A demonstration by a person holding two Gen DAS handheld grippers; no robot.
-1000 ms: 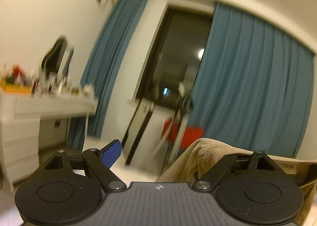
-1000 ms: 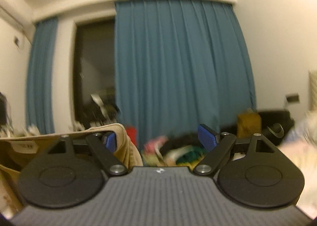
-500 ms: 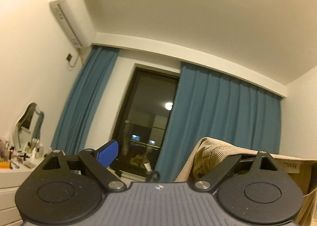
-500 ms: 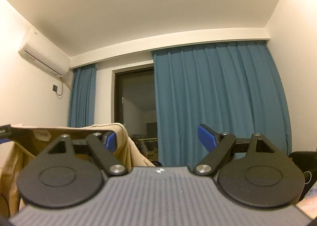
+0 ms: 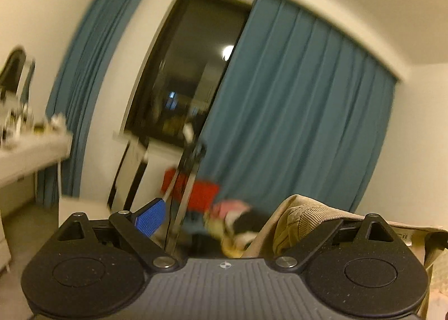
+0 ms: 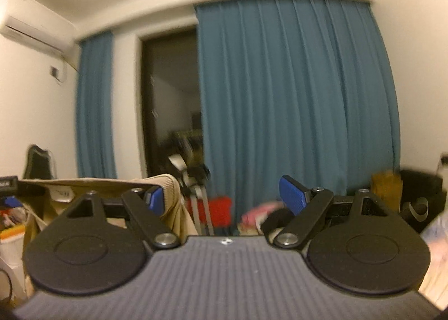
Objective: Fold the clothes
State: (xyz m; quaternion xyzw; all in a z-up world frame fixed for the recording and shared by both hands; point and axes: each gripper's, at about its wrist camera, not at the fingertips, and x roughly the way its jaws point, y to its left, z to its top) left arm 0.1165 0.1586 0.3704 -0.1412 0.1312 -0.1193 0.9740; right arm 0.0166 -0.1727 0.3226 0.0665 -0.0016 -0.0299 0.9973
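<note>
The left gripper's [image 5: 224,222] fingers stand wide apart, closed on nothing. The beige corduroy garment [image 5: 302,216] hangs hooked over its right finger. The right gripper's [image 6: 224,199] fingers are equally spread, with the garment's other end over its left finger [image 6: 155,199]. The garment spans the air between them, so this fits either shaking it out or carrying a fold. Either way the edge should be kept level and taut. No counter shows. A blurred bin-like shape [image 6: 14,224] is at the left, its contents unreadable.

Both your wrist cameras face level across the room, sharing the pleated blue curtain [image 5: 294,112] [image 6: 294,101] and dark window [image 5: 190,67] [image 6: 170,101].
</note>
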